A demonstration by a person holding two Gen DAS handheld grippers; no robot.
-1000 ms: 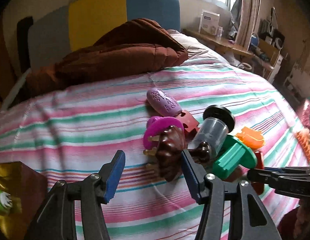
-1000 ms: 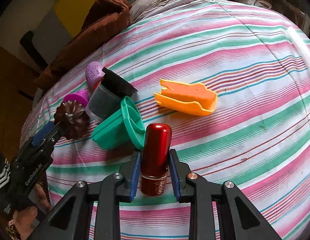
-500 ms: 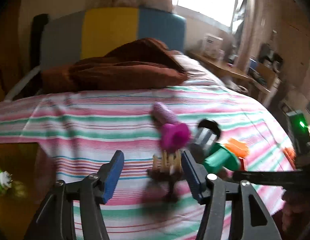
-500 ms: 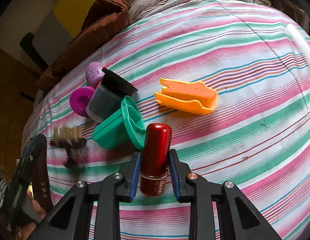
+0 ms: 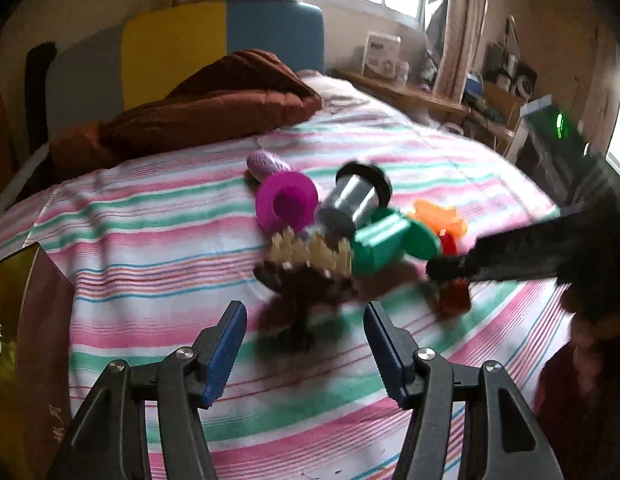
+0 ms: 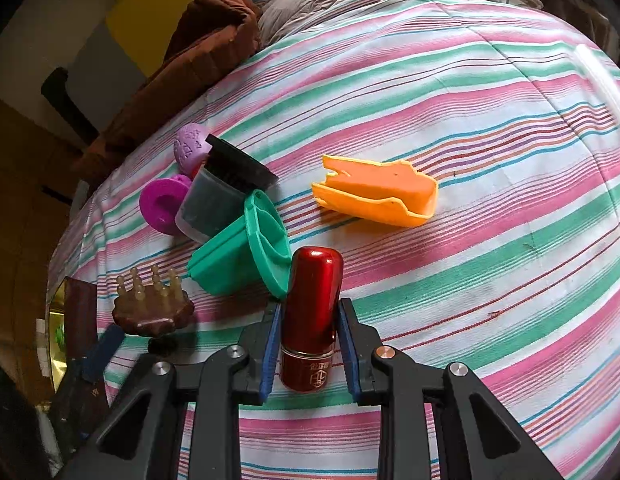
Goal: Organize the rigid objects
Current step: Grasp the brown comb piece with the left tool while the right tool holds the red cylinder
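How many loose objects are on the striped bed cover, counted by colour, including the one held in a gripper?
Purple or magenta: 2, the lilac oval piece and the magenta round piece
Green: 1, the green container
Orange: 1, the orange tray
Red: 1, the red cylinder
Brown: 1, the brown massage brush
Clear with black lid: 1, the jar
Total: 7

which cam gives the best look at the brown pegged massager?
Right wrist. The brown massager is sharp there: pegs up, knob handle down on the striped bedspread, beside the green cup. Left wrist has it centred ahead of the open left gripper, but motion blur smears the pegs and base.
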